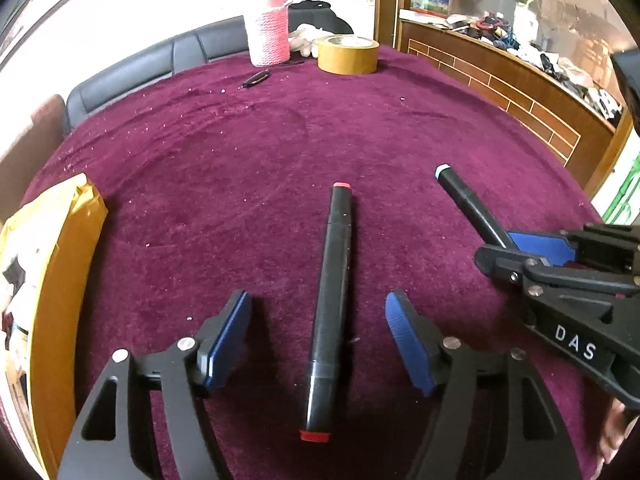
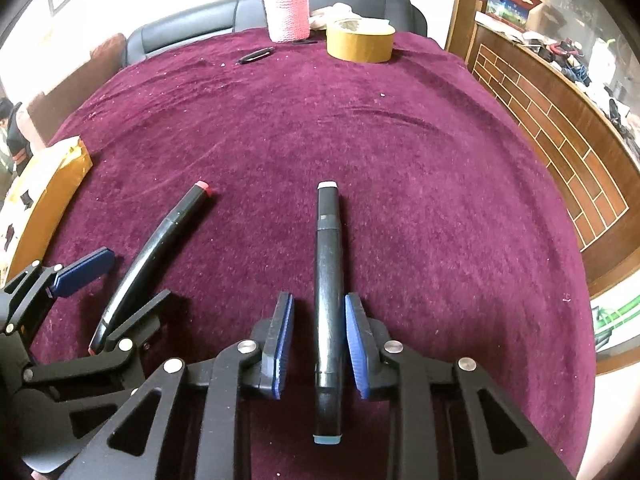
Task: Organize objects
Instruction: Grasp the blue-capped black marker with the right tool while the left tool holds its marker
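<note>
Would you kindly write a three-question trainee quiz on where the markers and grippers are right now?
1. True or false: the left gripper is clamped on the red-capped marker.
2. Which marker lies between the right gripper fingers? A red-capped B pale-blue-capped marker
3. Fill in: the tape roll stands beside the pink ____.

Key: 1 false, it is open; 2 B; 3 bottle.

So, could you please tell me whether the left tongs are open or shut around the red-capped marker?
Open. The left tongs straddle the red-capped marker, with purple cloth showing on both sides of it.
</note>
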`<state>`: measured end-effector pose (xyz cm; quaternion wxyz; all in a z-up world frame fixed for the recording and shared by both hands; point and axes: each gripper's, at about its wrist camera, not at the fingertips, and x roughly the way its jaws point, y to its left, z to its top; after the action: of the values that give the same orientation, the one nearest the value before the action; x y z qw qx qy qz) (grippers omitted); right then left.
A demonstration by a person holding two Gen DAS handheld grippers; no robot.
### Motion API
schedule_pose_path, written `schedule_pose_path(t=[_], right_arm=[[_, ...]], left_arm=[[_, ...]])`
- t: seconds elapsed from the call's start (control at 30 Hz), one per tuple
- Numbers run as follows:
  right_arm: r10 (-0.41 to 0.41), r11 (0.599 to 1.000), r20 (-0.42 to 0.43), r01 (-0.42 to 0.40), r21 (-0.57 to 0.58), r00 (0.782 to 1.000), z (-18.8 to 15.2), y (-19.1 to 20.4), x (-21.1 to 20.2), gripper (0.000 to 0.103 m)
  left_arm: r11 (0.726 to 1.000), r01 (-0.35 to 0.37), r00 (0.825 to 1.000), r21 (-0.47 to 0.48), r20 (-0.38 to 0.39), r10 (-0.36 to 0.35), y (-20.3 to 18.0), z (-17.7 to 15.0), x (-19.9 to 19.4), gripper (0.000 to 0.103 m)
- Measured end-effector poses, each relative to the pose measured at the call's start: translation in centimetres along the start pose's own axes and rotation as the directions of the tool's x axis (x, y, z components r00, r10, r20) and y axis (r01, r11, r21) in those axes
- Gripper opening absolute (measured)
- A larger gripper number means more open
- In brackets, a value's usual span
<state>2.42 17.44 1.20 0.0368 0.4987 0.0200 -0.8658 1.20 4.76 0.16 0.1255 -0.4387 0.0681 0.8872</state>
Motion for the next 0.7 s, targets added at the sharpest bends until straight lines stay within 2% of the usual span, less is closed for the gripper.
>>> schedule_pose_path(t=[0.57,0.67,0.7], right_arm=[[-0.004,1.000,0.005,0.004,0.010,1.000,-0.10,0.00,-0.02,0.028],[-0.005,1.000,0.005,0.005,0.011,1.000,-0.14,0.01,-0.06,0.028],[-0.004,1.000,0.005,0.004,0.011,1.000,-0.15,0.00,-0.06,0.028]], left_arm=[[1.000,-0.007,1.000,0.007,0.000,0.007,-0.31,0.03,0.09,0.069],[1.000,0.002,1.000,0.015,0.003,-0.002,-0.49,-0.03,0.00,0.063],[1.000,0.008,1.000,0.025,0.007,-0.008,-0.69,-0.05,-0.11,0.056]])
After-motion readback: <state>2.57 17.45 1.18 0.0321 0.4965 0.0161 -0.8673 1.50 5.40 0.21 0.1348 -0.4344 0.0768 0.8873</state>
